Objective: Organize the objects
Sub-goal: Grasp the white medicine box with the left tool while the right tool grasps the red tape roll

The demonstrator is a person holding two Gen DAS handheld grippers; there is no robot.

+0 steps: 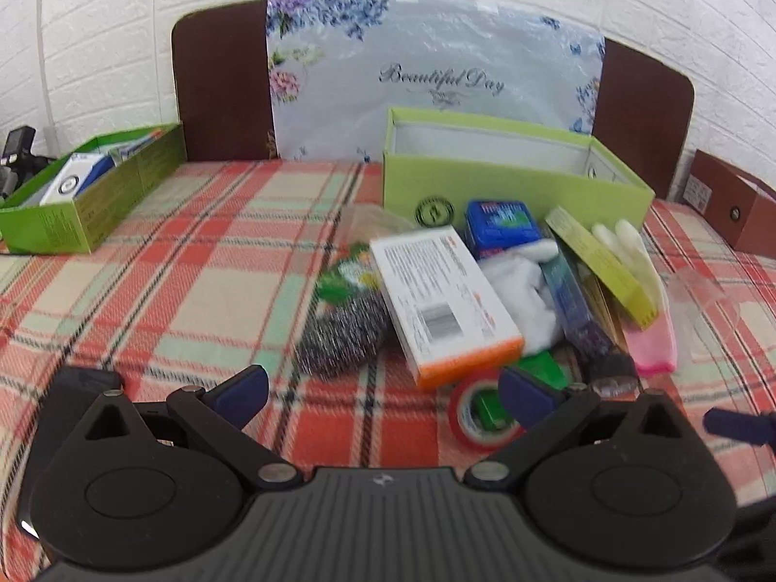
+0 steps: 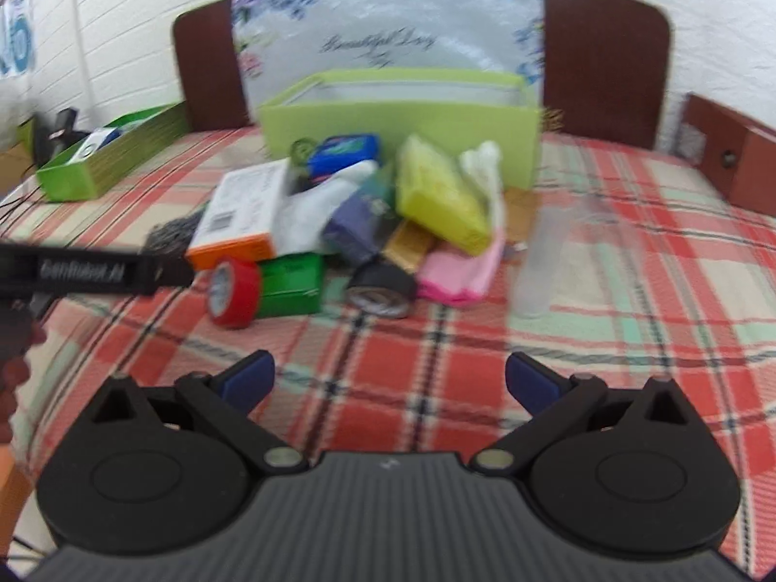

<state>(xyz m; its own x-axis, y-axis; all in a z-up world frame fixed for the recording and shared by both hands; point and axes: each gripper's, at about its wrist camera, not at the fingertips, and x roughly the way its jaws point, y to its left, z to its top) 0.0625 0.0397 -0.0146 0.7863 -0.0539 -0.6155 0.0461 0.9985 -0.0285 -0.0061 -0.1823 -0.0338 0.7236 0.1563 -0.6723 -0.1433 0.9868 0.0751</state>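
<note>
- Both grippers, left (image 1: 383, 395) and right (image 2: 389, 380), are hanging spread wide with nothing between the jaws.
- The pile is sitting mid-bed, just in front of the green box (image 1: 509, 179) at the headboard edge.
- The white carton (image 1: 444, 300) is looking light and stiff, so I'd pinch its long sides.
- The red tape (image 2: 233, 291) is standing on edge and probably rolling easily; I'd grab it across the rim.
- The scourer (image 1: 339, 334) is looking squishy, so anywhere works.

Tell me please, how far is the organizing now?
Barely started. The shallow green tray at the left already holds some small boxes. Nothing is in hand: the left tool and right tool are both open and empty. The whole pile, including the red tape roll and white-and-orange box, still waits before the light green box.
</note>
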